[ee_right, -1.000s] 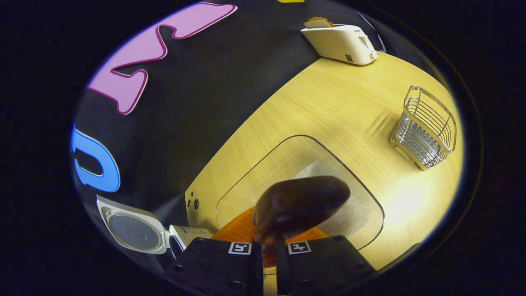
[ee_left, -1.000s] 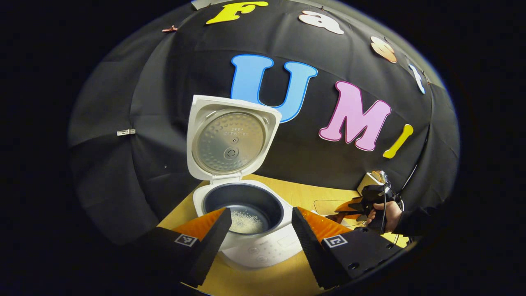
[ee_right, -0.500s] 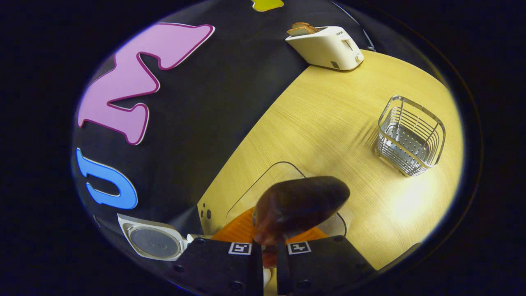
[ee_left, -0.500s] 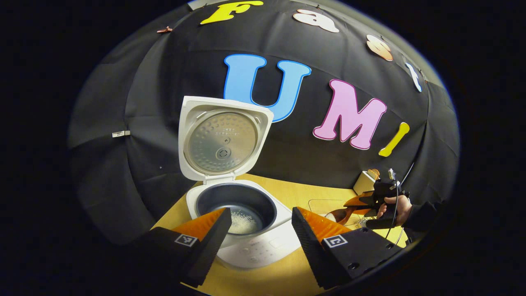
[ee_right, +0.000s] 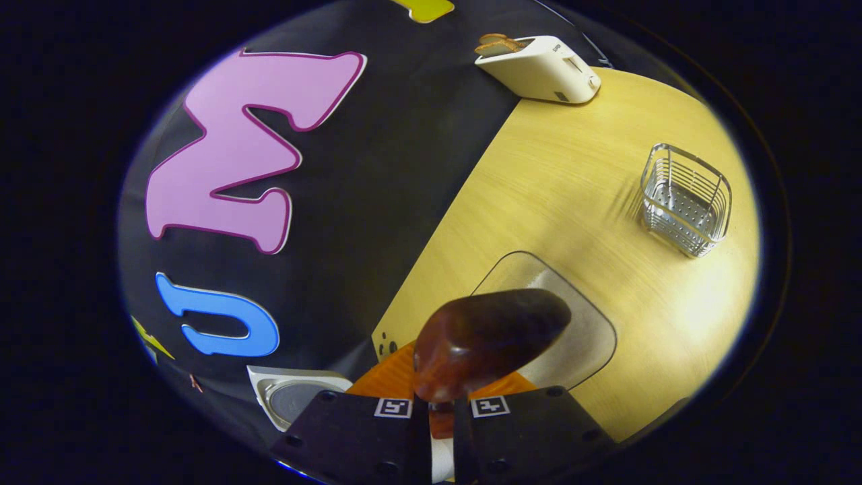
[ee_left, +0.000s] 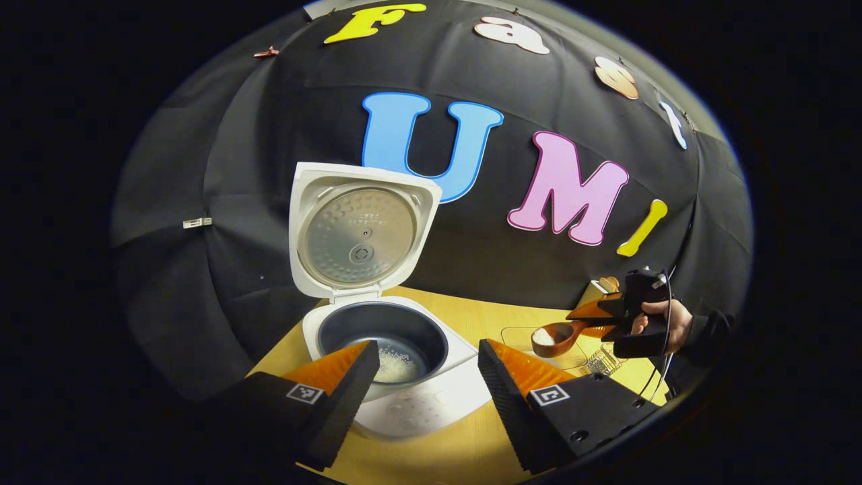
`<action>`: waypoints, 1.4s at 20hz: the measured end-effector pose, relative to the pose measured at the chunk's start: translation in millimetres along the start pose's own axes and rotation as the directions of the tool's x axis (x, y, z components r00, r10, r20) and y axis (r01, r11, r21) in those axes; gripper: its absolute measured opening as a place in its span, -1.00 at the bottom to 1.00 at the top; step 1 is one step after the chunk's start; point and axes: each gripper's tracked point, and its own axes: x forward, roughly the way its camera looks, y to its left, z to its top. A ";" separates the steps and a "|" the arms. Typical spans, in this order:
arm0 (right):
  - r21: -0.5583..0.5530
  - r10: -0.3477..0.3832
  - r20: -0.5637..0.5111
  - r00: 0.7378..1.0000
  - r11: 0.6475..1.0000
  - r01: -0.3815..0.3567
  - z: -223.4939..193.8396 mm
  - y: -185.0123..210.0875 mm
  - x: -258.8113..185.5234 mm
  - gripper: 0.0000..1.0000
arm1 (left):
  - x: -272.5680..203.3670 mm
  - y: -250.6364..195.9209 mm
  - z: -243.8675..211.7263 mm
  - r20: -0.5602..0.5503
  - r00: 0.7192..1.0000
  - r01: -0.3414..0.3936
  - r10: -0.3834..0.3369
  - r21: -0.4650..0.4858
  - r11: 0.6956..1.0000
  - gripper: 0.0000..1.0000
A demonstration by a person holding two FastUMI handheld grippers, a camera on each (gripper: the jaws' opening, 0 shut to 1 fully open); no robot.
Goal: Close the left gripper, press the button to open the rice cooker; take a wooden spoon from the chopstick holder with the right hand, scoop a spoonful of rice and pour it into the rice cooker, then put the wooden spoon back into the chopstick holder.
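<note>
In the left gripper view, the left gripper (ee_left: 424,377) is hanging wide open and empty at the bottom of the frame, its fingers framing the cooker (ee_left: 397,357), which is sitting at lower centre with its lid (ee_left: 360,232) standing upright and rice (ee_left: 394,367) lying in the pot. At the right edge a hand (ee_left: 663,323) is holding the right gripper (ee_left: 599,316), which is clamping the spoon (ee_left: 555,337) by its handle, white rice showing in the bowl. In the right gripper view, the spoon's dark underside is looming at lower centre over a clear tray (ee_right: 586,330) on the table (ee_right: 572,168), with the wire holder (ee_right: 685,201) standing at the right and a toaster (ee_right: 539,67) sitting at the top.
</note>
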 end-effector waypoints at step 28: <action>-0.714 0.206 -0.186 0.961 0.644 -0.276 -227.9 179.5 73.5 -0.67 | -72.5 106.2 -18.2 0.024 0.962 -0.266 0.272 -0.140 0.954 0.90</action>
